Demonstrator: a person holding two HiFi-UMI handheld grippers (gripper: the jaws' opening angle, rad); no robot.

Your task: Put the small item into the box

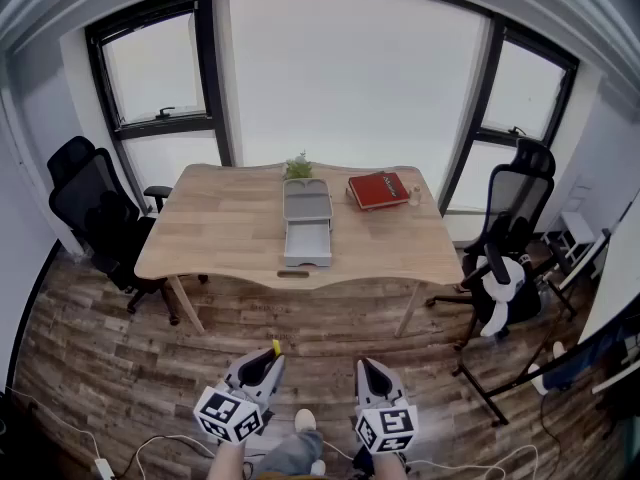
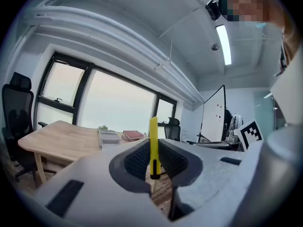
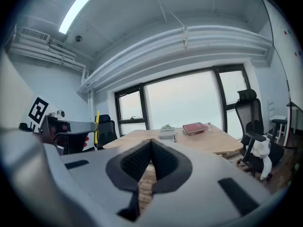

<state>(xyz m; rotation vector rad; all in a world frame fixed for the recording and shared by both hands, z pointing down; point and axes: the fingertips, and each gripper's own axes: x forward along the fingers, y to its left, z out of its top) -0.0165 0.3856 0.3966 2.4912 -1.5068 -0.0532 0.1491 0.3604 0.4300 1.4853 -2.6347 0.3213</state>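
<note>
A slim yellow utility knife stands upright between the jaws of my left gripper, which is shut on it; its yellow tip shows in the head view and it appears again, yellow utility knife, at the left of the right gripper view. My left gripper and right gripper hang low over the wooden floor, well short of the table. The right gripper is shut with nothing in it. The grey box lies mid-table with its drawer pulled out toward me; it is also seen as the grey box and the grey box.
The wooden table carries a small plant, a red book and a small bottle. Black office chairs stand at the left and right. Cables lie on the floor.
</note>
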